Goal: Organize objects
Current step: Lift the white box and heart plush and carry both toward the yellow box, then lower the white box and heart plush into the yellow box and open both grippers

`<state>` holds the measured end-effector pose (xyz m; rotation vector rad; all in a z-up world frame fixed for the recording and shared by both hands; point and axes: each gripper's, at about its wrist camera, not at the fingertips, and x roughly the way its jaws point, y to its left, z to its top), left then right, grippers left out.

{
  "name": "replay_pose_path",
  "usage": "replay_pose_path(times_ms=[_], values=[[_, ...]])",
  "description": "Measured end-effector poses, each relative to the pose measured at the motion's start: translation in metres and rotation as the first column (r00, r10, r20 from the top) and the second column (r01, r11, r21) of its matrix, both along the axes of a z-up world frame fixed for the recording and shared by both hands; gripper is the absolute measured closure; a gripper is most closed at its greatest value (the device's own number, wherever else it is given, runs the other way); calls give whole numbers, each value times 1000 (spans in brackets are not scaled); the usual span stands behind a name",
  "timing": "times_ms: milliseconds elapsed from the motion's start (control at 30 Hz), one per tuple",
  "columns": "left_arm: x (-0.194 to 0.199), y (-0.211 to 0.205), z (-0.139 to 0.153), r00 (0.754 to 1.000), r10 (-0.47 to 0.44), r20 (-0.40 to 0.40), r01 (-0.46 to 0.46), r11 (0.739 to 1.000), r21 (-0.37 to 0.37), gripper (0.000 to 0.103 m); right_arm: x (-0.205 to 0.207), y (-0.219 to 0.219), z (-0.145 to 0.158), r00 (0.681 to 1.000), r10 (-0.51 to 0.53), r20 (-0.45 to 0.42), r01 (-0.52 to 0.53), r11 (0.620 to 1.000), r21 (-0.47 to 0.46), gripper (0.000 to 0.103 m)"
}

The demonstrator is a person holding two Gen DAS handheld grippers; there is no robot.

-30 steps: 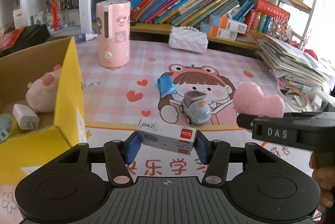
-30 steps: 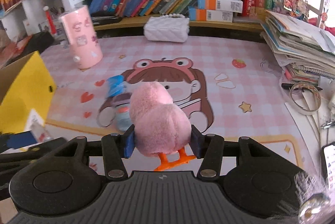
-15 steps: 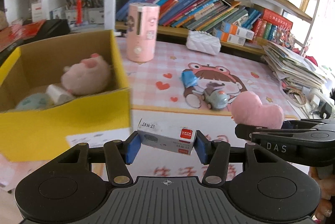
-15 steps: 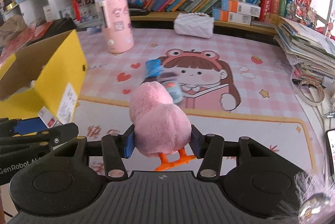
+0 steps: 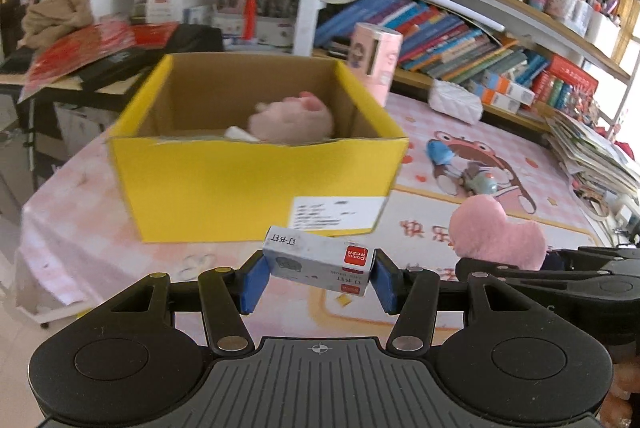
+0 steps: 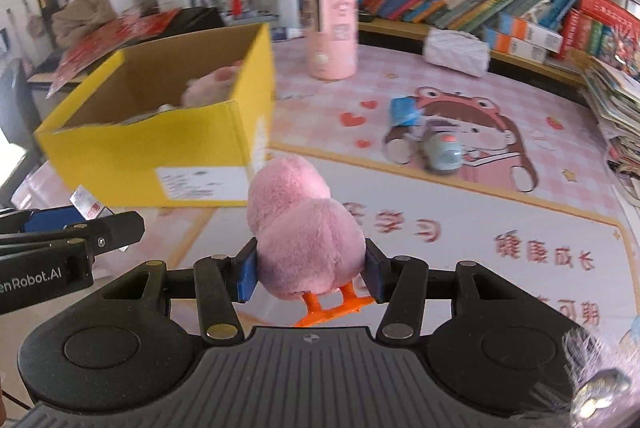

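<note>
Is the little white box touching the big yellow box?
Apart. In the left wrist view the little white box sits squeezed in the left claw, and pink tablecloth shows between it and the yellow box.

books on shelf | paper stack (right edge) | white quilted pouch by shelf

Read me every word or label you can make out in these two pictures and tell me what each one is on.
"Comix", in a red square on the small staple box in the left claw; its other print is too small.
"enRobot.AI", start cut off, on the left claw's body.
Red Chinese characters on the table mat: unclear.
White label on the yellow box: blurred.
Book spines: too small.
</note>
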<state>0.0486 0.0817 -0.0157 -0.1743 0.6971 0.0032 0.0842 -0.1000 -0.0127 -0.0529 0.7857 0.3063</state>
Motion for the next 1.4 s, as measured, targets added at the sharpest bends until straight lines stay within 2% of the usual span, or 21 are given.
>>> replay_pose_path(times_ms=[467, 800, 1067, 1400], values=[[-54, 40, 7, 999, 30, 35, -30, 999, 24, 50, -48, 48, 1, 999, 50, 0, -50, 998, 28, 55], [-74, 58, 8, 998, 42, 41, -44, 998, 34, 50, -69, 71, -1, 998, 66, -6, -65, 997, 42, 55], [-71, 61, 11, 997, 41, 60, -43, 999, 28, 50, -75, 77, 2, 997, 82, 11, -82, 996, 19, 55], [-29, 62, 31, 991, 50, 122, -56, 997, 46, 50, -40, 77, 25, 986, 97, 132, -99, 995, 8, 55]])
